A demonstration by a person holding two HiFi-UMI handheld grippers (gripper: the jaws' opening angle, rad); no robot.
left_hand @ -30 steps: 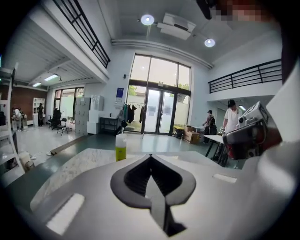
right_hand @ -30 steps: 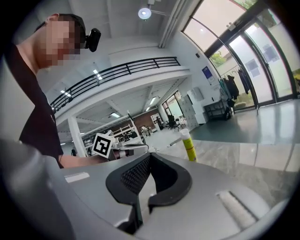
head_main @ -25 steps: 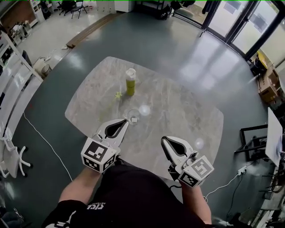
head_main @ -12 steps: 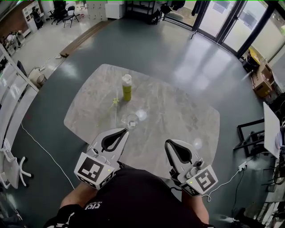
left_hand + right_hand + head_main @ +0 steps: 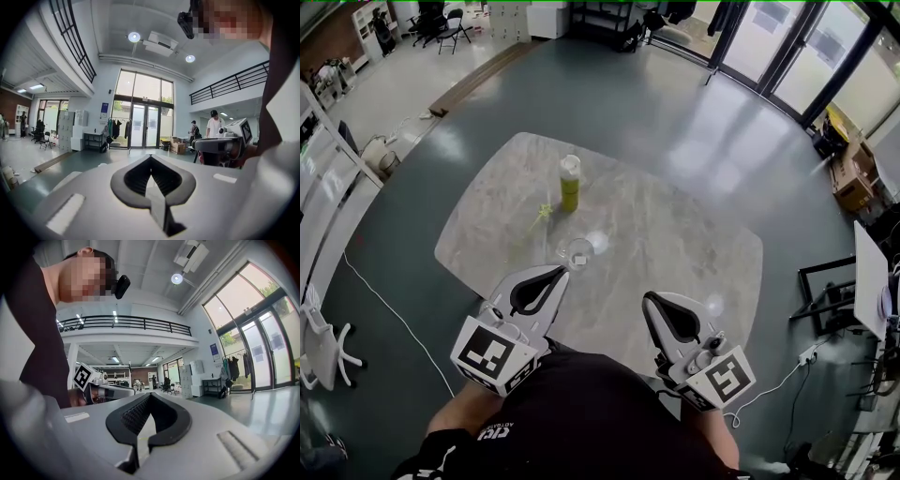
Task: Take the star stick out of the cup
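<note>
We see a person standing at the near edge of a pale marble table [image 5: 694, 253], a 2-jaw tool in each hand, over a dark green floor [image 5: 675, 103]. The left gripper [image 5: 565, 270] has its dark jaws pressed together with nothing between them, and the left gripper view looks out level across the hall rather than down at the tabletop. In the head view its tips show just short of the clear cup [image 5: 577, 250], though we cannot tell how high above the table they are. The right gripper [image 5: 645, 298] is held beside it, well apart from the cup, its jaws likewise closed tip to tip on nothing.

The star stick [image 5: 541, 217] is outside the cup. It lies flat on the marble, its yellow-green star end just beside the base of the green bottle [image 5: 570, 186], its thin stem running toward the table's left edge. We see it apart from the cup and from both tools. The bottle stands upright with a pale cap, farther from the person than the cup. A small white patch shows at the cup's near side; we cannot make out what it is.

Beyond the table we note glass doors [image 5: 787, 47] at the far right and a white cable [image 5: 394, 300] trailing across the floor at left
</note>
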